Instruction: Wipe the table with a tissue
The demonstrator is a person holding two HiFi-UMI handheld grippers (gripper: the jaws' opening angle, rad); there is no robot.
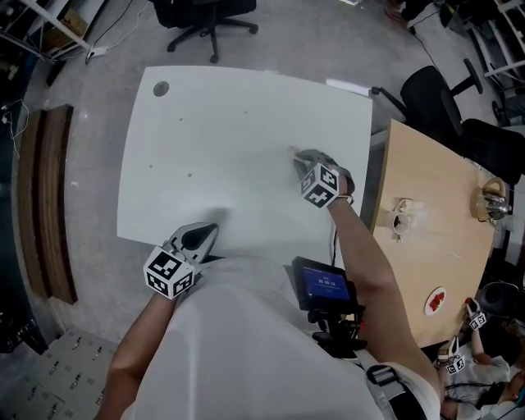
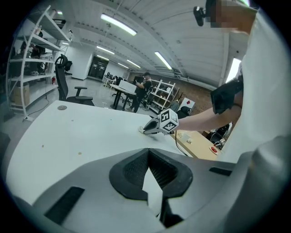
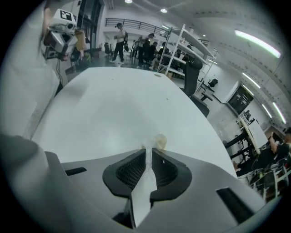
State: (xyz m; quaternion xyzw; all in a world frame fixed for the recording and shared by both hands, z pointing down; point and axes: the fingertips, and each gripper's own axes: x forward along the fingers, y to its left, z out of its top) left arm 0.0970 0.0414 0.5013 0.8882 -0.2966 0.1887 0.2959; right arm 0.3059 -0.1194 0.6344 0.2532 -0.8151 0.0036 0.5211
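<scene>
A white table (image 1: pixel 205 148) fills the middle of the head view, with a few small dark specks (image 1: pixel 189 175) on it. My right gripper (image 1: pixel 302 157) is low over the table's right part, shut on a crumpled white tissue (image 3: pixel 159 141) that pokes out past its tips and touches the surface. The left gripper view shows the same gripper (image 2: pixel 146 130) with the tissue (image 2: pixel 141 129) at its tip. My left gripper (image 1: pixel 205 234) rests at the near table edge with its jaws together and nothing visibly between them.
A round grommet hole (image 1: pixel 161 89) sits in the table's far left corner. A wooden table (image 1: pixel 426 246) with small items stands close on the right. Office chairs (image 1: pixel 209 16) stand behind the table. A small screen (image 1: pixel 322 285) hangs at the person's chest.
</scene>
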